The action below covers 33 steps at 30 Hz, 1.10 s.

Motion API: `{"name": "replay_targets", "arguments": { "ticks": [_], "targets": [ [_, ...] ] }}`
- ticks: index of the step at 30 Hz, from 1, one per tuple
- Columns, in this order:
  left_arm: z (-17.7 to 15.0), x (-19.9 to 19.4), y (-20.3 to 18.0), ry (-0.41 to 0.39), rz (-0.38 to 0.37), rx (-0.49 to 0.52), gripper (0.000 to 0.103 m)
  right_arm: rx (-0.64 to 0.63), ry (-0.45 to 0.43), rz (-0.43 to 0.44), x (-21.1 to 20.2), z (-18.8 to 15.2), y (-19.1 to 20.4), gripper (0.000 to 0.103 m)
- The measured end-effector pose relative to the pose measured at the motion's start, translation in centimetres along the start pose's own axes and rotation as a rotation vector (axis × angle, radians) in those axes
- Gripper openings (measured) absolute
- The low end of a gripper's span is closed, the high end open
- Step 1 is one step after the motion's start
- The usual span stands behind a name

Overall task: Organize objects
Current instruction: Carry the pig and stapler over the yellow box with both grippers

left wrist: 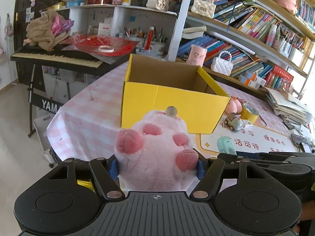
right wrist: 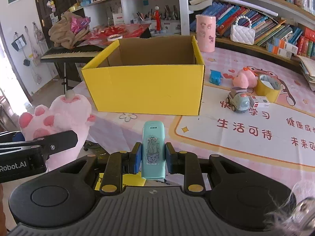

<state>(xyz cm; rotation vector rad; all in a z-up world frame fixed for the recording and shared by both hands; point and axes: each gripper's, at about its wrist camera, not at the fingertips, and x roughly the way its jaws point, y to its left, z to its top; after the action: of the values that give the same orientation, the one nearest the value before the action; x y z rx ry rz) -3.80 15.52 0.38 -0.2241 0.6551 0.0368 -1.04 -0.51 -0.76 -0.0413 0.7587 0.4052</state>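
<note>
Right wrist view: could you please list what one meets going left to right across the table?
Pink plush paw → yellow box → blue crumpled packet → toy car → tape roll.

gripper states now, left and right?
Left gripper: shut on the pink plush paw.
Right gripper: shut on the mint green case.

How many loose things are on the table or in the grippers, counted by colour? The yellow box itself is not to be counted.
Pink: 2, the paw plush and small plush
Teal or blue: 3, the teal case, toy car, blue block
Yellow: 1, the tape roll
White: 1, the small box
Total: 7
</note>
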Motion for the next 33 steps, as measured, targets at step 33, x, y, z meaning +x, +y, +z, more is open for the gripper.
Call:
{"name": "replay_targets", "arguments": {
  "ticks": [33],
  "targets": [
    [12.1, 6.1, -0.6, -0.172, -0.011, -0.009, 0.070, -0.089, -0.164, -0.023, 4.8, 14.1, -1.4, 0.023]
  ]
}}
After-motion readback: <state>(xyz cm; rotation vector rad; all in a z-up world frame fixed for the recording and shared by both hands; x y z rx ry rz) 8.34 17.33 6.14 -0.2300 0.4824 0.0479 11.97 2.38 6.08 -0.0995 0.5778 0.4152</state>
